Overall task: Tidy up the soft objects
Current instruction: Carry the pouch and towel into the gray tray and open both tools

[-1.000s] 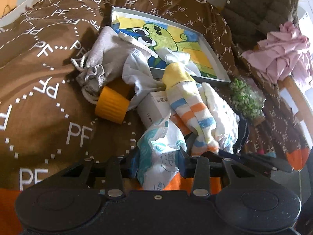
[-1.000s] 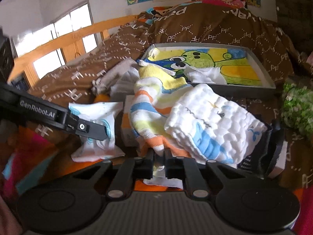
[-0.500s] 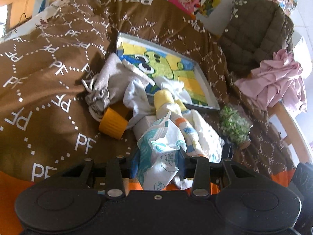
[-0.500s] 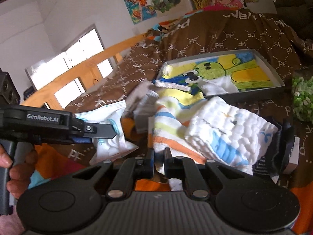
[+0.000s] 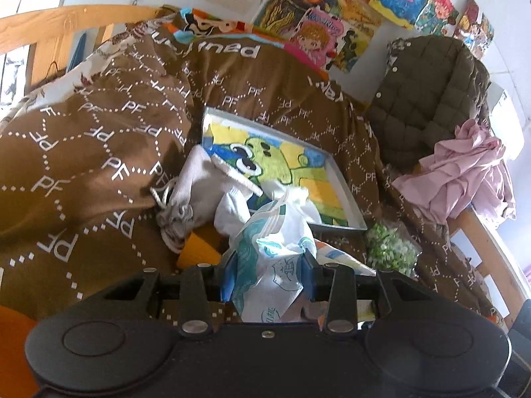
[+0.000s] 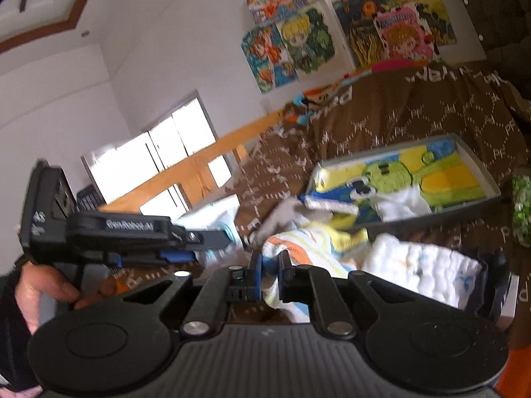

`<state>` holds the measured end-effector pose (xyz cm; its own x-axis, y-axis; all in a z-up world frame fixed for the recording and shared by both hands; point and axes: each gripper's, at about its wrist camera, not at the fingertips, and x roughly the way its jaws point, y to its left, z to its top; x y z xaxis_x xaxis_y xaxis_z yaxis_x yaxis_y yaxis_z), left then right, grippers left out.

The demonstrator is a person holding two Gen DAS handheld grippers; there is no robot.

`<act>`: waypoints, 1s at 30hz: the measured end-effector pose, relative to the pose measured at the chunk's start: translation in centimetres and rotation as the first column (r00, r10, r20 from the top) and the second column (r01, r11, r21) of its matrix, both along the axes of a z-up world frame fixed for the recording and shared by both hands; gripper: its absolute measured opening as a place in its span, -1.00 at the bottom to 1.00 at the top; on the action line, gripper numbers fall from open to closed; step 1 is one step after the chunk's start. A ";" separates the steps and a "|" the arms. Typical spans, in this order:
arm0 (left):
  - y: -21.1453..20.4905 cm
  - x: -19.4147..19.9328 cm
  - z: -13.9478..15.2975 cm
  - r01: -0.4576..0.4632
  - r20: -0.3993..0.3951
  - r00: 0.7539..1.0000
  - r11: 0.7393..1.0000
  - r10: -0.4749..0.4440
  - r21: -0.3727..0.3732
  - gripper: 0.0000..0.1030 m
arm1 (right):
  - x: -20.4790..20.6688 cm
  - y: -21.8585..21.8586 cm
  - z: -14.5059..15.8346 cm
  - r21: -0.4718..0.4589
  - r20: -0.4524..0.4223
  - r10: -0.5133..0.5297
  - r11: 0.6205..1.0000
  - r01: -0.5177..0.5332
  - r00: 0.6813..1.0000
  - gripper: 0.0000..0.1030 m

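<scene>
My left gripper (image 5: 269, 273) is shut on a white and teal soft pack (image 5: 272, 258) and holds it lifted above the bed; it also shows in the right wrist view (image 6: 215, 222). My right gripper (image 6: 269, 273) is shut on a striped towel (image 6: 312, 242) of orange, yellow and blue, lifted off the pile. A white quilted cloth (image 6: 421, 265) lies beside it. A grey drawstring pouch (image 5: 192, 185) and white socks (image 5: 232, 205) lie at the edge of the picture tray (image 5: 345, 185).
A brown blanket (image 5: 99, 152) covers the bed. An orange cup (image 5: 199, 248) lies by the pouch. A green bag (image 5: 391, 248), a pink garment (image 5: 464, 172) and an olive jacket (image 5: 428, 99) are at the right. A wooden rail (image 6: 205, 162) runs behind.
Both grippers have risen and tilted up. The soft pack and the striped towel have come up off the pile with them. More wall and posters show.
</scene>
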<state>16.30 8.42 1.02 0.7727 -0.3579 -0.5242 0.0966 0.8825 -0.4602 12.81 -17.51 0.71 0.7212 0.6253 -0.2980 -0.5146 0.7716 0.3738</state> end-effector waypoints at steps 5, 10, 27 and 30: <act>0.1 0.0 0.5 -0.002 0.037 0.999 1.000 0.002 -0.004 -0.20 | 0.0 -0.8 1.7 0.051 0.053 -0.014 0.999 0.011 0.999 -0.80; 0.0 0.3 1.3 0.008 0.089 0.996 1.000 -0.007 -0.008 -0.20 | 1.1 -1.1 3.9 0.055 0.121 -0.035 0.998 0.028 0.992 -0.80; -2.5 13.2 1.8 0.014 0.221 0.975 1.000 -0.019 0.025 -0.20 | 15.1 -2.5 6.0 0.123 0.169 -0.179 0.980 0.159 0.969 -0.80; -3.2 16.4 0.2 0.015 0.195 0.981 0.999 -0.022 0.037 -0.20 | 18.2 -2.8 4.6 0.122 0.138 -0.205 0.974 0.189 0.969 -0.80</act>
<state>32.67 5.25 1.21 0.8548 -0.3572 -0.3764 0.1981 0.8950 -0.3996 31.01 -20.31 5.30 0.8643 0.4890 -0.1174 -0.4127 0.8230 0.3903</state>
